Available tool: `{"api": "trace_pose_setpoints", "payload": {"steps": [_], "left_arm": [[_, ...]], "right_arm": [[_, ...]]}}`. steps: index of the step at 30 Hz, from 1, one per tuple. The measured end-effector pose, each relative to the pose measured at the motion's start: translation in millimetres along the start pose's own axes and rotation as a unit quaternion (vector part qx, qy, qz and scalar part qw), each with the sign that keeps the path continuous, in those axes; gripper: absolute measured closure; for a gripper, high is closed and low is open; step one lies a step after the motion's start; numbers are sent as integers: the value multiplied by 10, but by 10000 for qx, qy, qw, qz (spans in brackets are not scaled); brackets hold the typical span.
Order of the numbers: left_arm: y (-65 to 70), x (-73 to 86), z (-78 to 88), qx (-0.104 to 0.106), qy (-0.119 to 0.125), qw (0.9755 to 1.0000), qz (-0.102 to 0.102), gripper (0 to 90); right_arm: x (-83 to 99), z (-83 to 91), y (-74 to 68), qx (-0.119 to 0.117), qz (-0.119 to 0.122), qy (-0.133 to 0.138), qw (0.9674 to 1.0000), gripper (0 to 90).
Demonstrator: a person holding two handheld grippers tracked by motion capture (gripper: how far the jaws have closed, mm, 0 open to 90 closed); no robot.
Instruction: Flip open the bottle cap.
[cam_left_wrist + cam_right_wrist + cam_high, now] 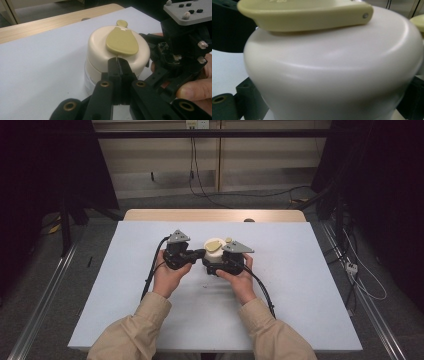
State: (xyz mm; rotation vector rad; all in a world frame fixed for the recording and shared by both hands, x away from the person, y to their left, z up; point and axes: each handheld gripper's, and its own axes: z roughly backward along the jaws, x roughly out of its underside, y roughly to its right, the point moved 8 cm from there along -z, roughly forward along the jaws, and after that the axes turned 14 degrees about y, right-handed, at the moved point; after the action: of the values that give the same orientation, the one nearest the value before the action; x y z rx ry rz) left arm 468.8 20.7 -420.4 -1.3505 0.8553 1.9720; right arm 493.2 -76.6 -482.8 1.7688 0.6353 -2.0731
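Note:
A cream round container (214, 252) (100, 50) (332, 75) stands in the middle of the white table top (125, 285). An olive-yellow flap (215, 244) (122, 41) (299, 15) lies on its lid. My left gripper (202, 253) (119, 61) is shut, its tips against the lid's rim just under the flap's narrow end. My right gripper (218, 261) comes from the other side, and its jaws stand wide on either side of the container's body, pressed to it. A hand holds each gripper.
A small round yellow piece (122, 23) (228, 240) lies on the table just behind the container. A wooden strip (215, 215) borders the far edge. Cables (200, 180) run over the floor beyond, and metal rails (45, 295) flank both sides.

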Motion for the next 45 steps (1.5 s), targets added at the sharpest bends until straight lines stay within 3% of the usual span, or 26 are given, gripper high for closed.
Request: {"api": "trace_pose_setpoints", "payload": {"steps": [19,45], "left_arm": [[25,-39,-13,67,-59,9999,-90,900],[36,-122,-37,70,-12,10000,-52,900]], "right_arm": [[3,-2,-1,5,20,6,10000,56],[4,-2,1,-11,14,-9,10000,56]]}}
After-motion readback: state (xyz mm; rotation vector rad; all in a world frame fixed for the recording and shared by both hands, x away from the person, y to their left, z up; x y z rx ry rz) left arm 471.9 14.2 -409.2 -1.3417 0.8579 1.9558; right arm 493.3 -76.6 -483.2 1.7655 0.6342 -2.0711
